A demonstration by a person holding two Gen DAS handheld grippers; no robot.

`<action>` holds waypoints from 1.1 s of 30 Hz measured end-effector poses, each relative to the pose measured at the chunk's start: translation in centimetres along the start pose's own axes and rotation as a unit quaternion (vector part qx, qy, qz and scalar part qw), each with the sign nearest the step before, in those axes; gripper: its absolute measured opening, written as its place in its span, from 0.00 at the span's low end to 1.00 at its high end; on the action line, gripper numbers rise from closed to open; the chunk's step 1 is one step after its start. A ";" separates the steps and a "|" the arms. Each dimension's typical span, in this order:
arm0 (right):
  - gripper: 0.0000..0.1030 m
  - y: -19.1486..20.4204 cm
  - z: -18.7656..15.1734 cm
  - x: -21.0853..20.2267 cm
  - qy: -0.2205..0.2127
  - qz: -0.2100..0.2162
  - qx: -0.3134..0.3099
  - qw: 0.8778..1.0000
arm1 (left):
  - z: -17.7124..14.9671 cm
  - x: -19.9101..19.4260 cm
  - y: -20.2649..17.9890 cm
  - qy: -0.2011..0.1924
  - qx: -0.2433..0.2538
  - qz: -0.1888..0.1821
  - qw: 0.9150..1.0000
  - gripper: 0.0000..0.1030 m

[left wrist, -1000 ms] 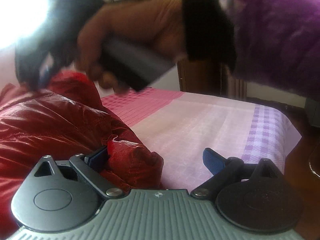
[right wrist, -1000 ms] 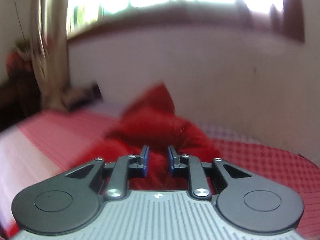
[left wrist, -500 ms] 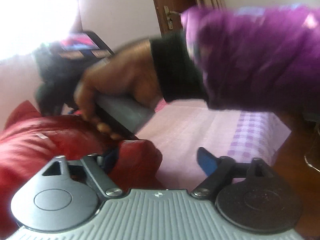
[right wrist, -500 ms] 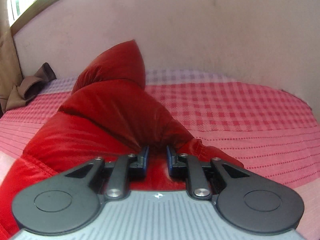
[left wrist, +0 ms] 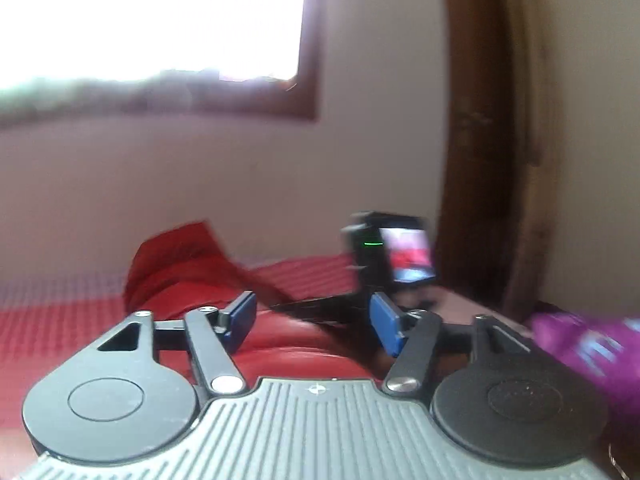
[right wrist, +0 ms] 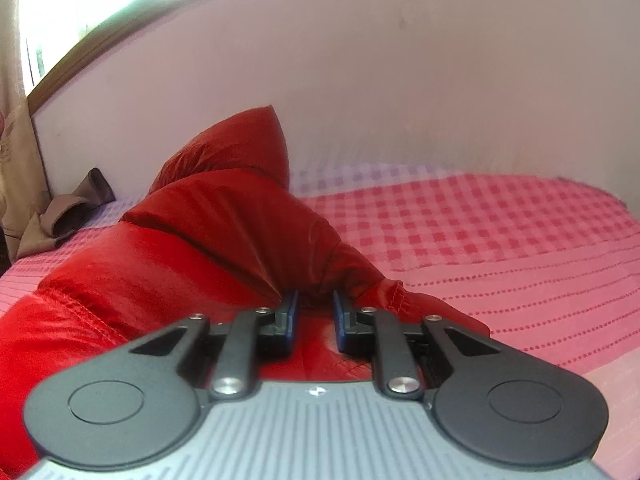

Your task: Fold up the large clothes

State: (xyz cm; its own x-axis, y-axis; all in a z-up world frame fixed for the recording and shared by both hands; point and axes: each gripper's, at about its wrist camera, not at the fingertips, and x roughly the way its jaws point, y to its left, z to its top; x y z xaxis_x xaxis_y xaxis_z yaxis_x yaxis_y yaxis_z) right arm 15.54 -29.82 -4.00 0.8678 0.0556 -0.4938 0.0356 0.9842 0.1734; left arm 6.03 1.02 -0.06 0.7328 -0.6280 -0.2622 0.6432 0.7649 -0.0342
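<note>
A shiny red padded jacket (right wrist: 168,280) lies heaped on the bed, one pointed part standing up at the back. My right gripper (right wrist: 316,312) is shut on a fold of it, and red cloth bunches between the blue pads (right wrist: 290,314). In the left wrist view the jacket (left wrist: 188,280) lies ahead and below. My left gripper (left wrist: 312,320) hovers over it with jaws closing, its pads apart and not pressing on anything. The right gripper's camera screen (left wrist: 408,256) shows beyond it, blurred.
A pink and red checked bed cover (right wrist: 480,232) spreads to the right of the jacket. A brown cloth (right wrist: 68,216) lies at the far left by a curtain (right wrist: 16,152). A wall runs close behind the bed. A wooden door frame (left wrist: 480,160) and a purple sleeve (left wrist: 580,344) are at the right.
My left gripper came off the jacket's edge, rose and swung round, and its jaws narrowed. The hand and purple sleeve dropped to the lower right. My right gripper sank, still gripping the fold.
</note>
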 end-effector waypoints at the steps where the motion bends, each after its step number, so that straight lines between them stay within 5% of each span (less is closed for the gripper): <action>1: 0.16 -0.1 -0.1 -0.2 -0.008 -0.002 0.004 1.000 | 0.0 1.0 0.6 0.016 -0.015 0.006 1.000 0.53; 9: 0.16 -0.2 -1.9 -0.6 -0.060 -0.026 -0.006 0.998 | -1.9 4.1 1.7 0.045 -0.039 0.030 0.998 0.50; 21: 0.16 0.8 -2.4 -0.8 -0.064 -0.039 -0.042 0.996 | -6.1 4.4 3.0 0.038 -0.036 0.023 0.998 0.52; 33: 0.17 1.1 -2.4 -0.3 -0.066 -0.053 -0.058 0.995 | -6.5 4.4 2.4 0.033 -0.027 0.030 0.999 0.53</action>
State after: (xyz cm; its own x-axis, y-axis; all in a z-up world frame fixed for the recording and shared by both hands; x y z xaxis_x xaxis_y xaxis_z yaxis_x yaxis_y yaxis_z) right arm 14.07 -28.33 -5.72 0.9198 -0.0645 -0.3870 0.0798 0.9965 0.0236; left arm 9.33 1.07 -7.60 0.7524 -0.5715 -0.3275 0.5845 0.8085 -0.0679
